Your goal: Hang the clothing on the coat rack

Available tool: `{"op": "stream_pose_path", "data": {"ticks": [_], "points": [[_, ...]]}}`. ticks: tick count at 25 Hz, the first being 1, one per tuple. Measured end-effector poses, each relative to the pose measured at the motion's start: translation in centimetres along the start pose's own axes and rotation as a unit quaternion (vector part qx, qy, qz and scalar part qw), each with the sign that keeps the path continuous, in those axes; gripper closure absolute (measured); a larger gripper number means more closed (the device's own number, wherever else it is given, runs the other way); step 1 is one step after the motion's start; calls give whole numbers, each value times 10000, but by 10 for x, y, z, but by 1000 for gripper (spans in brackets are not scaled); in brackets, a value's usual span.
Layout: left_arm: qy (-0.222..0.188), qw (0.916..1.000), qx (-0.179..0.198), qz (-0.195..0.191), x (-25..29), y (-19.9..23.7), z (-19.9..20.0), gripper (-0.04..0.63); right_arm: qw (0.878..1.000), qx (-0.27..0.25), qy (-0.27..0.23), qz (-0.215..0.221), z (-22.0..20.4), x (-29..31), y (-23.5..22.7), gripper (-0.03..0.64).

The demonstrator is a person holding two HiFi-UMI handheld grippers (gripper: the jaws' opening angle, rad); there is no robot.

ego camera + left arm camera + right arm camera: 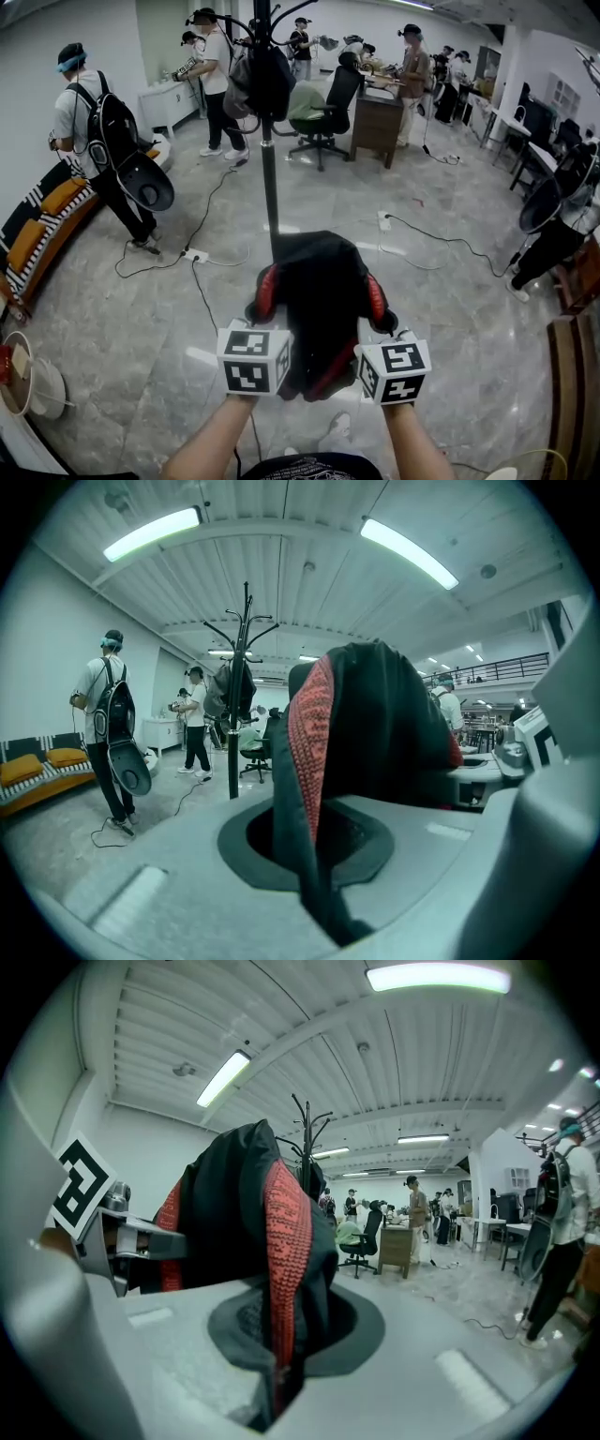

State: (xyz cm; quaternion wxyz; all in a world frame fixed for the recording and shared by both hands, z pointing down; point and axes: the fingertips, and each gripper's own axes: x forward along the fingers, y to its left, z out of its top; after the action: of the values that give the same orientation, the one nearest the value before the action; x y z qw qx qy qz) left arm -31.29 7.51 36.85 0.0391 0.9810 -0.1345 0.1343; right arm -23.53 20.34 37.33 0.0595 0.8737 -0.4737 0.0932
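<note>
Both jaws clamped on black garment (pixel 323 300), red-trimmed edge pinched between each pair. Soft, light, floppy; probably sags between left gripper (pixel 265 314) and right gripper (pixel 377 317). Coat rack (pixel 267 141) ahead.

An open office: wooden desk (pixel 377 124), swivel chair (pixel 330 105), ceiling strip lights (pixel 409 551), cables (pixel 441 241) across the floor (pixel 450 309).

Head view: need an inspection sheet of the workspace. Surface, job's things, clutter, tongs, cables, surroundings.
Surface: grey glossy tiled floor.
Job's things: black garment with red trim, held up by both tongs; coat rack stands ahead, apart from it.
Clutter: dark items already hang on the rack.
Tongs: left tongs shut on the garment; right tongs shut on the garment.
Cables: power strip with leads beside the rack's pole; second lead at right.
Surroundings: people, office chair, desk, sofa.
</note>
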Motion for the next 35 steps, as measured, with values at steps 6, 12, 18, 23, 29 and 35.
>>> {"op": "stream_pose_path", "data": {"ticks": [6, 12, 18, 23, 29, 35], "points": [[27, 9998, 15, 213, 43, -13, 18, 578, 9996, 108, -74, 240, 8, 29, -39, 600], [25, 9996, 11, 292, 86, -42, 31, 578, 9992, 84, -82, 387, 12, 47, -86, 600], [96, 9991, 7, 418, 116, -60, 34, 578, 9985, 79, -99, 524, 11, 62, -123, 600], [114, 9986, -20, 511, 135, -72, 39, 578, 9980, 57, -114, 621, 13, 71, -144, 600], [164, 9985, -22, 519, 156, -88, 43, 578, 9976, 132, -99, 665, 14, 81, -170, 600], [163, 9982, -36, 569, 173, -85, 40, 578, 9972, 136, -85, 730, 9, 96, -178, 600]]}}
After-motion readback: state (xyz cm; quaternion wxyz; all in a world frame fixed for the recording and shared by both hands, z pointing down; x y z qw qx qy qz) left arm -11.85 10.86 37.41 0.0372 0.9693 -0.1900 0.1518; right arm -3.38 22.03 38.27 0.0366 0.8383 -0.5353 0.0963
